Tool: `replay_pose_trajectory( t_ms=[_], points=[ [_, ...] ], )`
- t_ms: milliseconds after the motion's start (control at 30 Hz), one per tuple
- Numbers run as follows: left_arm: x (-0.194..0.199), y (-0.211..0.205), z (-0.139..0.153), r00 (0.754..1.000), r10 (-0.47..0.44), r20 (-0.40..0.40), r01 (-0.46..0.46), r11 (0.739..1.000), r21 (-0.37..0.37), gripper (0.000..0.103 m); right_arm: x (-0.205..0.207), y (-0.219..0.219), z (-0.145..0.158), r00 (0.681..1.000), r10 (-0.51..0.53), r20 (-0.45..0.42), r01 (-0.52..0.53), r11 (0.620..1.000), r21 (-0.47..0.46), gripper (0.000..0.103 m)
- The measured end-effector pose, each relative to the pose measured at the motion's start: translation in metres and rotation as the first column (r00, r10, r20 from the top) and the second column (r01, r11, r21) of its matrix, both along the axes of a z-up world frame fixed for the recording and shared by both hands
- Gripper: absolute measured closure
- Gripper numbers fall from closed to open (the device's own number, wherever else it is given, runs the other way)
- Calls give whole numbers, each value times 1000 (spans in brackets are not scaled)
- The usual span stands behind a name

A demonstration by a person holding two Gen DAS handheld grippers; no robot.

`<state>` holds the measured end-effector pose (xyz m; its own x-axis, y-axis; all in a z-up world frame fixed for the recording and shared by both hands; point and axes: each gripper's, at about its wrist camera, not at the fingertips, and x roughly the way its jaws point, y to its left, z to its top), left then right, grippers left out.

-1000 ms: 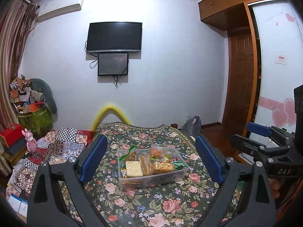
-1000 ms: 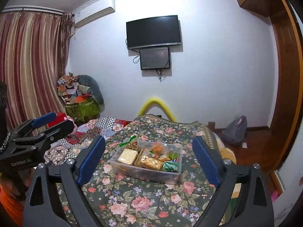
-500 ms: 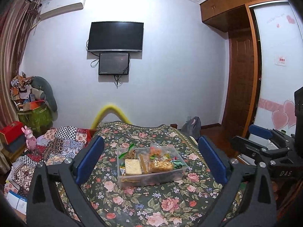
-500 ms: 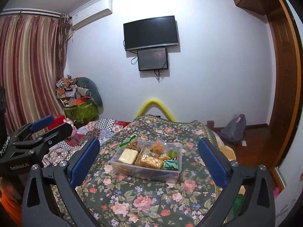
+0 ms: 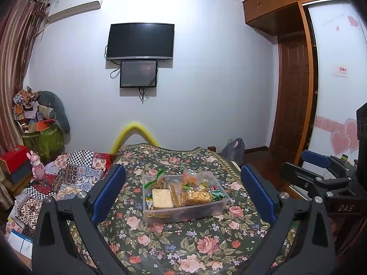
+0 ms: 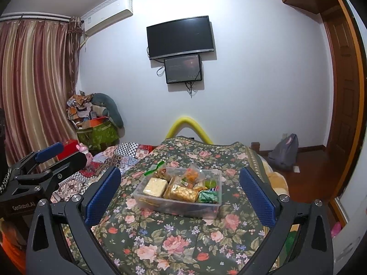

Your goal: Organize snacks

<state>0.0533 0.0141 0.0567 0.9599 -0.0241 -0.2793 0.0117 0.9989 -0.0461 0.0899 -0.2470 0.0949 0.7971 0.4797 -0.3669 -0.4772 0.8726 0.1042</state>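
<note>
A clear plastic bin (image 5: 219, 206) (image 6: 183, 208) sits on the floral bedspread, filled with several snack packets: a pale block (image 5: 162, 198) (image 6: 155, 186), a golden puffed-snack bag (image 5: 199, 197) (image 6: 184, 194), green wrappers (image 6: 207, 196) and a green-clipped bag (image 5: 154, 181) (image 6: 156, 168). My left gripper (image 5: 183, 193) is open and empty, held back from the bin. My right gripper (image 6: 180, 191) is open and empty, also short of the bin. Each gripper shows at the edge of the other's view.
The bed has a dark floral cover (image 5: 179, 245). Patchwork quilts (image 5: 75, 171) and clutter lie at its left. A yellow foam arc (image 5: 134, 133) stands at the bed's far end. A wall TV (image 5: 140, 41), a wooden door (image 5: 291, 91) and a grey bag (image 6: 285, 151) lie beyond.
Both grippers have drawn back and risen slightly, so the bin looks a little smaller and lower. Both stay open and empty.
</note>
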Motion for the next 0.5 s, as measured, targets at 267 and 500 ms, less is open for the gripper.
replay_pose_trajectory(
  t_ms=[267,500],
  points=[
    [2,0,-2,1000,4,-4,-4,1000,-4,1,1,0,0,1000,-7,-3,7,1000,-6,0],
    [3,1,-5,1000,5,-11,-5,1000,-5,1,3,1,0,1000,-17,-3,17,1000,-11,0]
  ],
)
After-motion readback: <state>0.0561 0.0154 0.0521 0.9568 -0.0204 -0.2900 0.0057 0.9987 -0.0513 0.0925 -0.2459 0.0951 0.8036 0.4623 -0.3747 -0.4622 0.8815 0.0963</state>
